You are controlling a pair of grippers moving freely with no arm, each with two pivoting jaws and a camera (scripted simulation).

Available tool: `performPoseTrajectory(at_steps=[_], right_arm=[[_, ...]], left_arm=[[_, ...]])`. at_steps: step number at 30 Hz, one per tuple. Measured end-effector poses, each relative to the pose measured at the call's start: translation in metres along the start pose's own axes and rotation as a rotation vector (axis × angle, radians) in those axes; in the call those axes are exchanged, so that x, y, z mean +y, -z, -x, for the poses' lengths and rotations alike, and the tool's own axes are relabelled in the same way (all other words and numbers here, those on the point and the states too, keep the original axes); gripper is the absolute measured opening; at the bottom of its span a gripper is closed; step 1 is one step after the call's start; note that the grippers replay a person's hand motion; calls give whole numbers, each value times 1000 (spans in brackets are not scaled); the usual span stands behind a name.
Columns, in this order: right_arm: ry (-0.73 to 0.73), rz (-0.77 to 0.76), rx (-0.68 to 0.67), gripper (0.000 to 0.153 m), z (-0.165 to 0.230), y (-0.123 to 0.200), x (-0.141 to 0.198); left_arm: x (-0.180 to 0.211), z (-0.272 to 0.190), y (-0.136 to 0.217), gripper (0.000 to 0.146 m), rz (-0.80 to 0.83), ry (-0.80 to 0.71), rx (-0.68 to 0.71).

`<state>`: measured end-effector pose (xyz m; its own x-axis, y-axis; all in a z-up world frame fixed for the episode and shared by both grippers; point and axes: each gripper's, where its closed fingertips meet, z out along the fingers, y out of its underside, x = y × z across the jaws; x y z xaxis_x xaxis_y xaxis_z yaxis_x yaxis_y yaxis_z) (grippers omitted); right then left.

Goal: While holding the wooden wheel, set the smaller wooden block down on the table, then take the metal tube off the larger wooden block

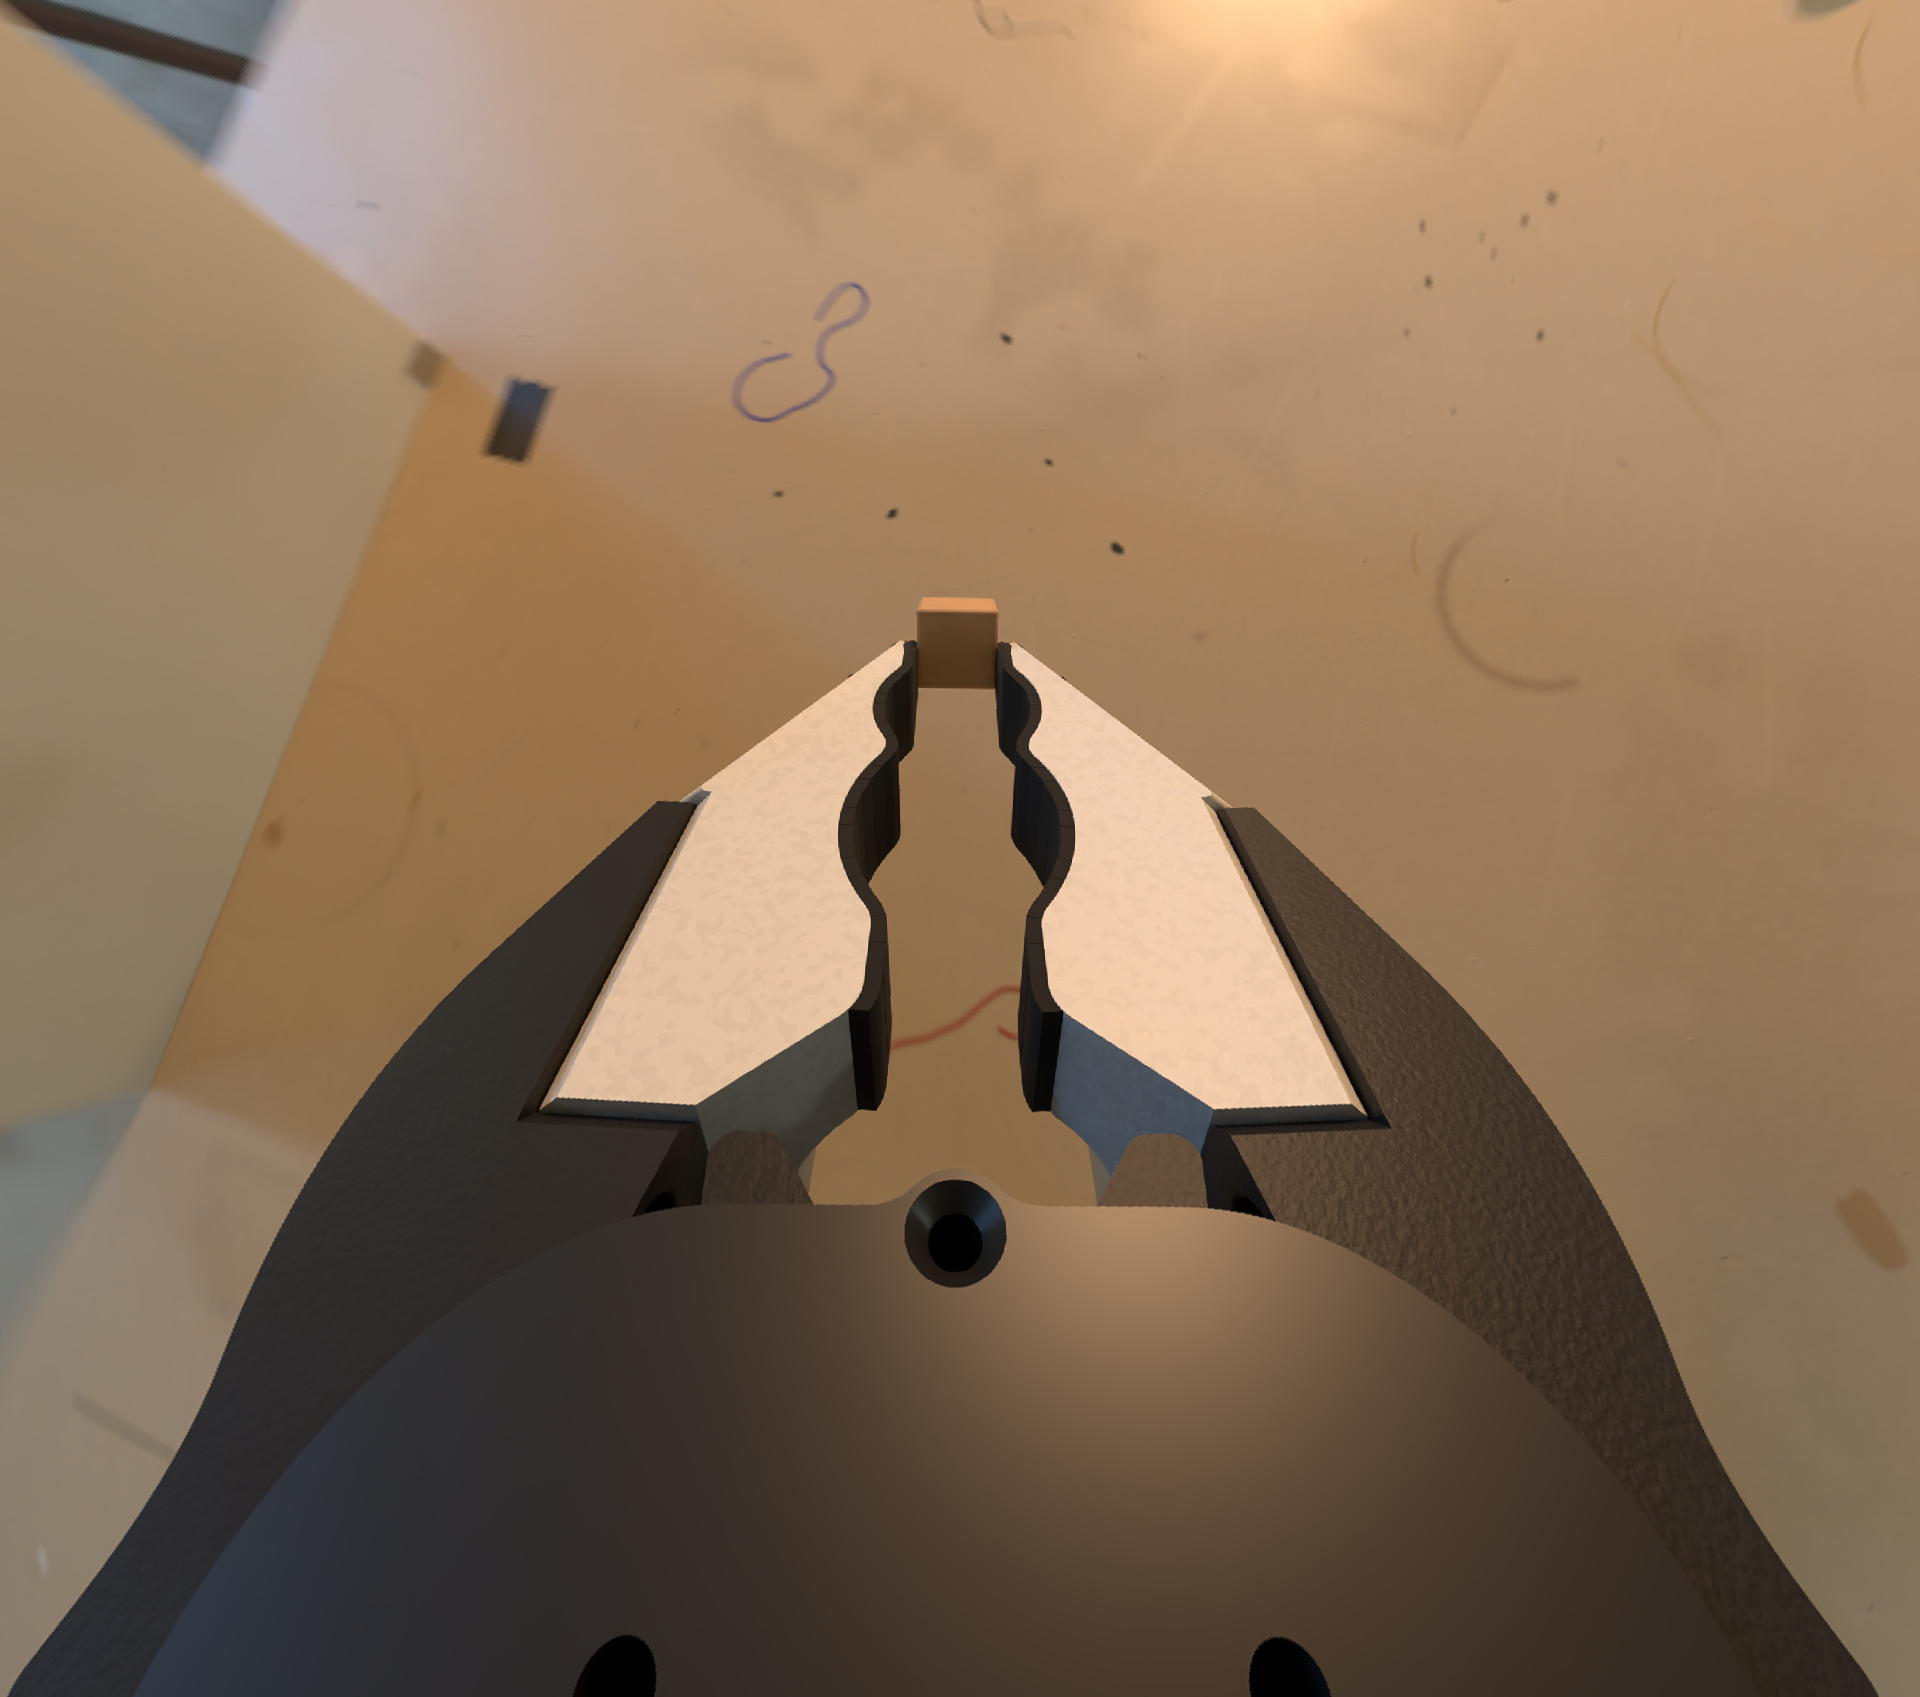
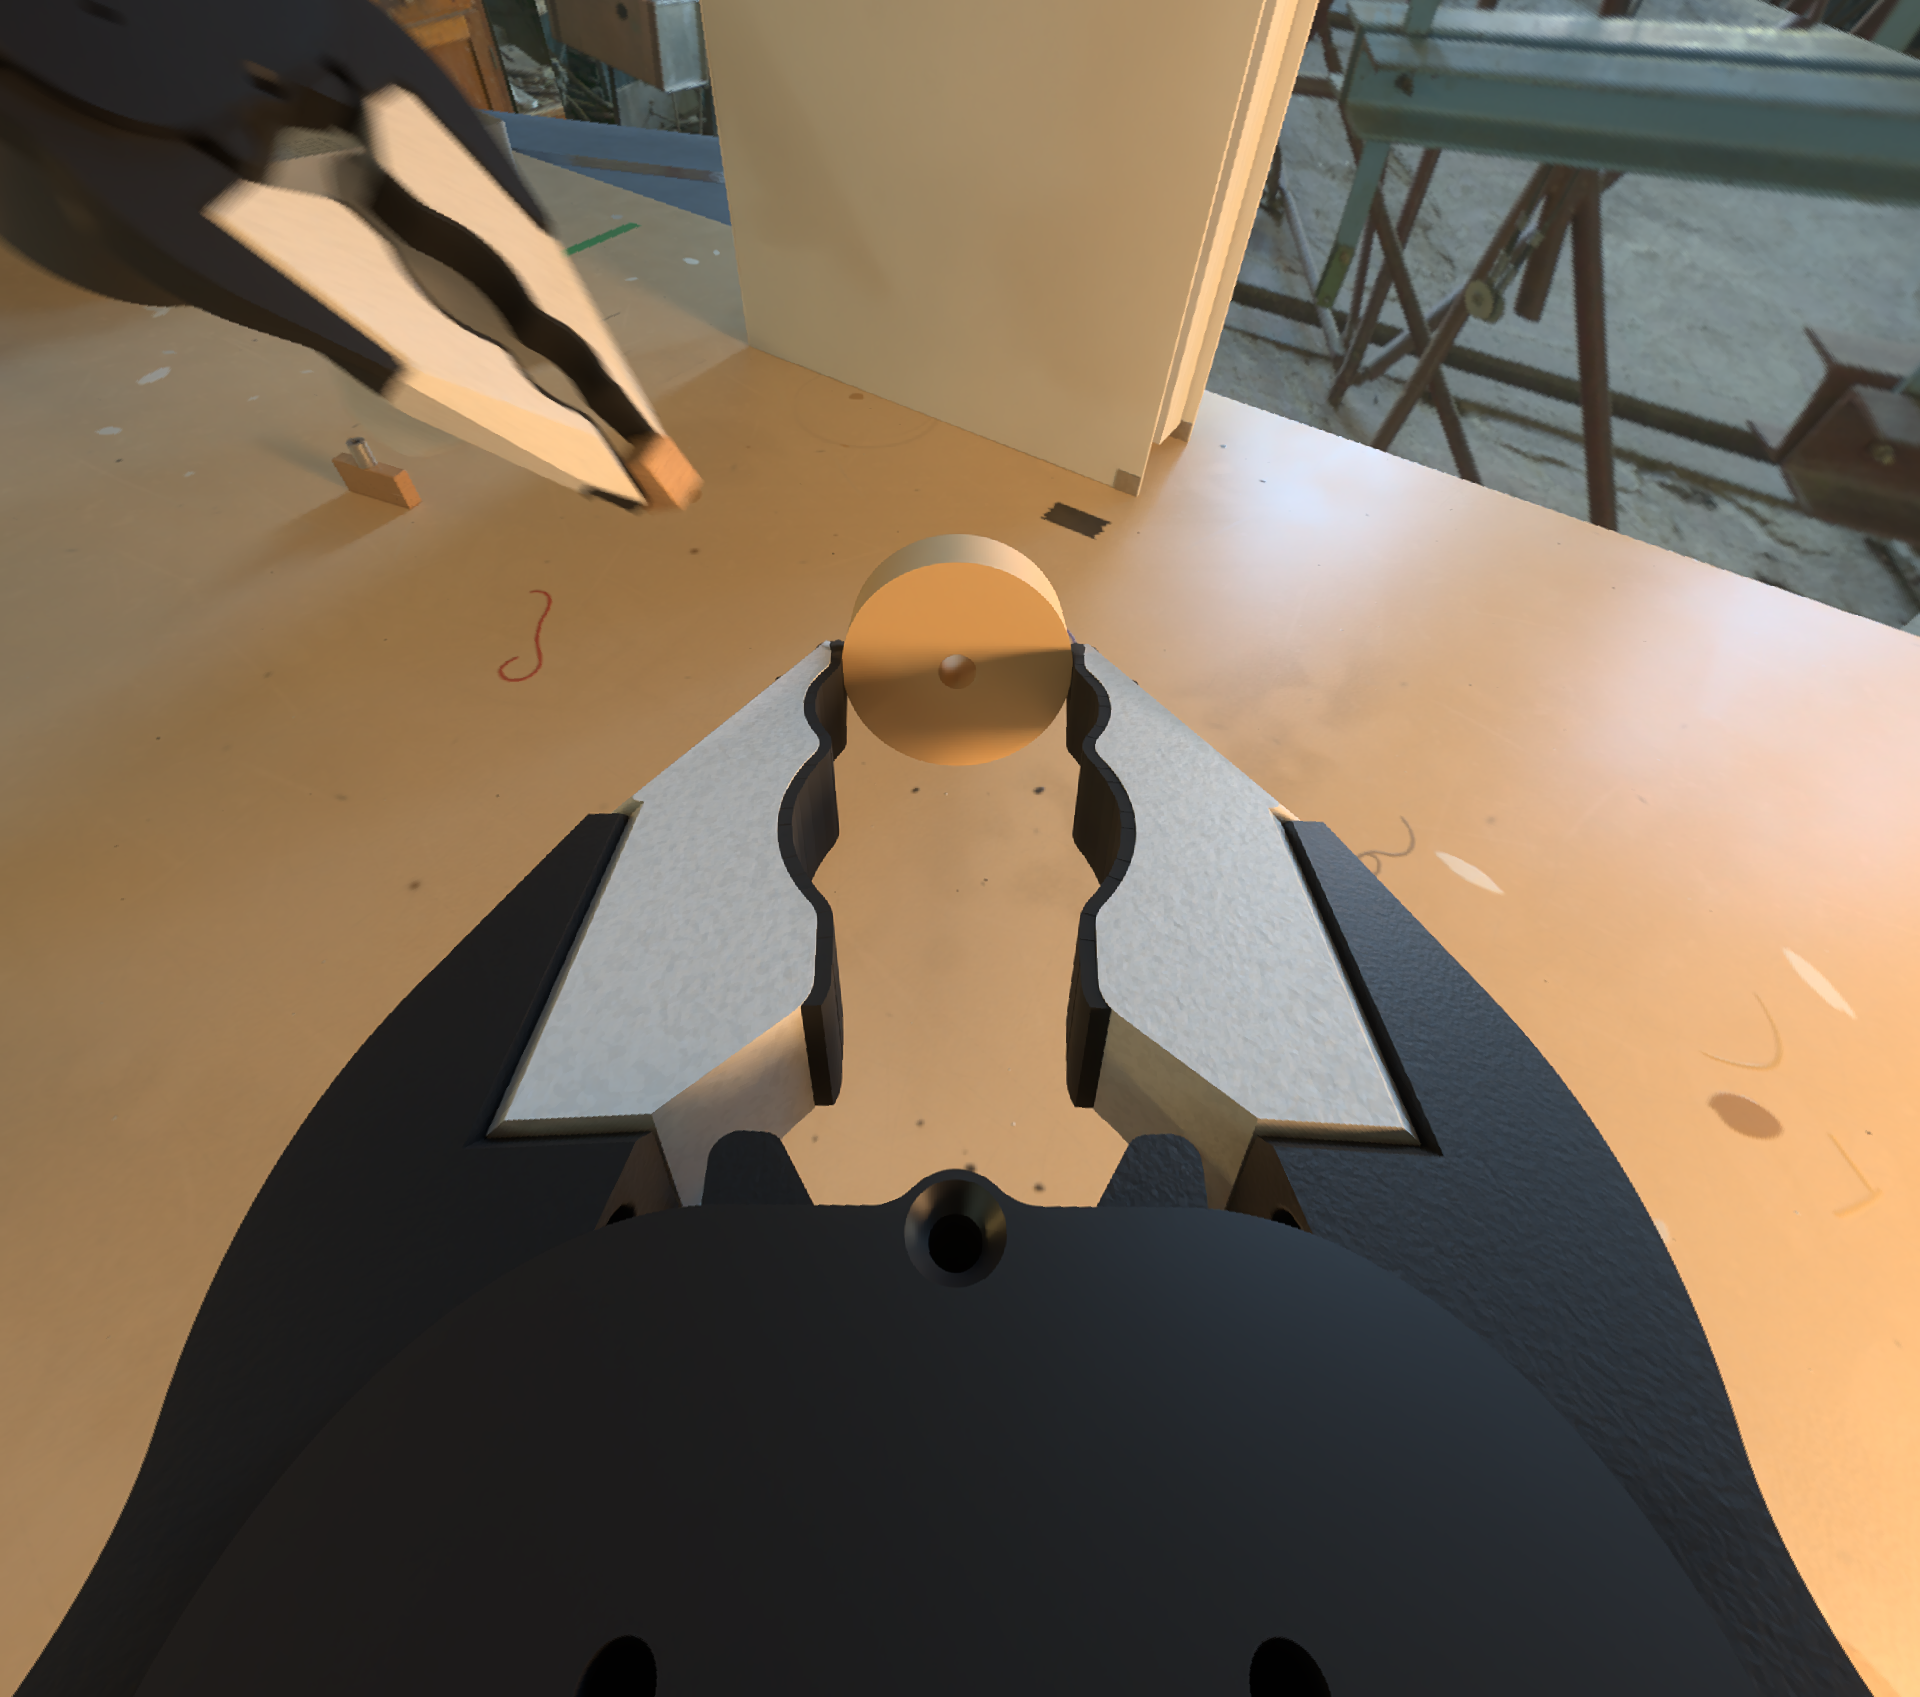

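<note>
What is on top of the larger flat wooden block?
A short grey metal tube stands upright on the larger flat wooden block. Its lower end is hidden, so how it is seated cannot be seen.

Left gripper (image 1: 957, 660): matte black textured body, broad rounded shoulders tapering forward. Two long wedge-shaped fingers (image 1: 748, 899), tops faced with pale speckled off-white plates. Inner edges lined with black wavy pads. Grey metal bevels at finger roots. One round recessed screw hole at centre behind fingers; two dark oval holes near bottom edge.

Right gripper (image 2: 957, 660): same build, black pebbled shell, pale mottled finger (image 2: 1236, 909) plates, scalloped black inner pads, central recessed hole, two lower oval holes.
</note>
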<state>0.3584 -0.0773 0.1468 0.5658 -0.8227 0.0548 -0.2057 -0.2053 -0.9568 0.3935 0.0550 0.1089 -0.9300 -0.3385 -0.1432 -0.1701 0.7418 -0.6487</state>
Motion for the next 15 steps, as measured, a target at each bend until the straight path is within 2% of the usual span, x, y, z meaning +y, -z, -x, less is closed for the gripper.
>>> performPoseTrajectory(at_steps=[3,5,9,15], right_arm=[[3,-6,10,42,-2,3,-2],[6,-5,13,42,-3,5,-2],[12,4,17,42,-3,6,0],[6,6,18,42,-7,0,1]], left_arm=[[3,7,-41,14,169,-110,70],[9,10,-56,14,257,-149,106],[28,17,-65,14,403,-226,151],[43,26,-79,14,474,-247,170]])
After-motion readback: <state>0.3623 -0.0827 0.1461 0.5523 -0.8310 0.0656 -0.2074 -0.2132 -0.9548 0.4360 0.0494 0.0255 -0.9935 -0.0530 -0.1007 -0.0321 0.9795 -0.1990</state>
